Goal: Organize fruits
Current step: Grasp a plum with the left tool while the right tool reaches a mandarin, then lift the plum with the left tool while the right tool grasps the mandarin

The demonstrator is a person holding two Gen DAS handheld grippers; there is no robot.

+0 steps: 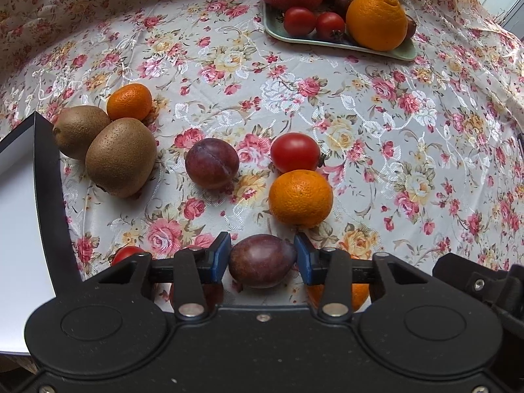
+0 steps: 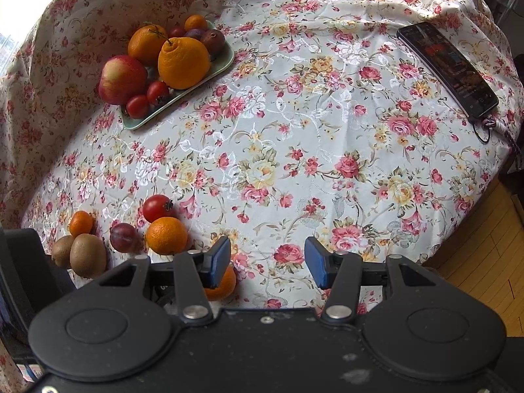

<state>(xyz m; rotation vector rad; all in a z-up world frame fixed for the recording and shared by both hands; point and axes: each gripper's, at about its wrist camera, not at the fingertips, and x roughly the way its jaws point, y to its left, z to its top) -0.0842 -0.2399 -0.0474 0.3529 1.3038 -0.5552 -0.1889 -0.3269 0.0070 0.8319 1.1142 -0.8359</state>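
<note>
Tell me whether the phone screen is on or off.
On: the phone lies face up on the tablecloth, its screen showing a lit picture.

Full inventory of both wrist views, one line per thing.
plum: 1, purple, between left pads
loose plum: 1, purple, cloth
kiwis: 2, brown, cloth, near side
loose tangerines: at least 3, orange, cloth
loose tomatoes: 2, red, cloth
tray: 1, pale green, far side, piled with fruit
phone: 1, black, cloth edge
tablecloth: 1, floral
left gripper: shut on plum
right gripper: open, empty
</note>
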